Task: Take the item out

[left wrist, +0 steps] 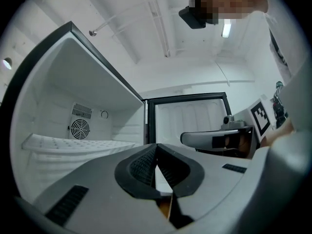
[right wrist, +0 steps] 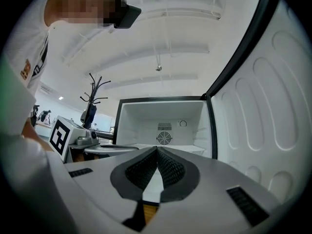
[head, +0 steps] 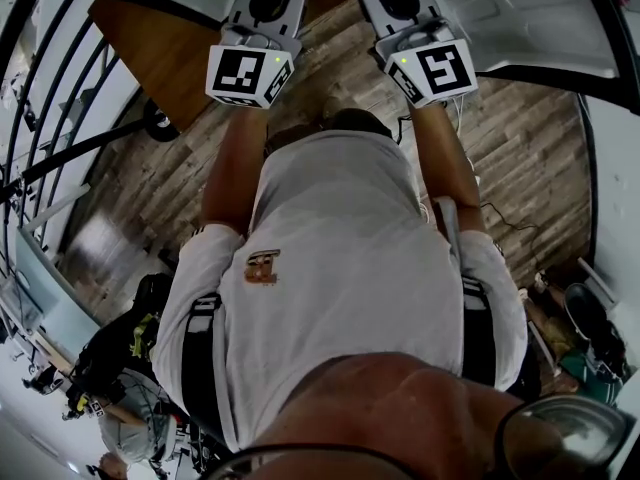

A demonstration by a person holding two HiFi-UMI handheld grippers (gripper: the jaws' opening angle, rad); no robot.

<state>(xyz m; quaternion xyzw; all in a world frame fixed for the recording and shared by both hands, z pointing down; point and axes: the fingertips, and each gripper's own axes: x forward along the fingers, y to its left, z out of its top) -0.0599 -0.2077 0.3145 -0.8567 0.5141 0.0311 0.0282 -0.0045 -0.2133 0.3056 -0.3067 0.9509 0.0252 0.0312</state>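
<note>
Freezer compartment [right wrist: 141,118] faces the left gripper [left wrist: 156,150] and right gripper [right wrist: 157,152], both fully closed and empty.

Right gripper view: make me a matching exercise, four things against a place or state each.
1. round fan
2. fridge door
3. right claw
4. coat stand

a. shut, nothing in it
b. left background
c. on the back wall
d. swung open at right

Pairs: 1c, 2d, 3a, 4b.
</note>
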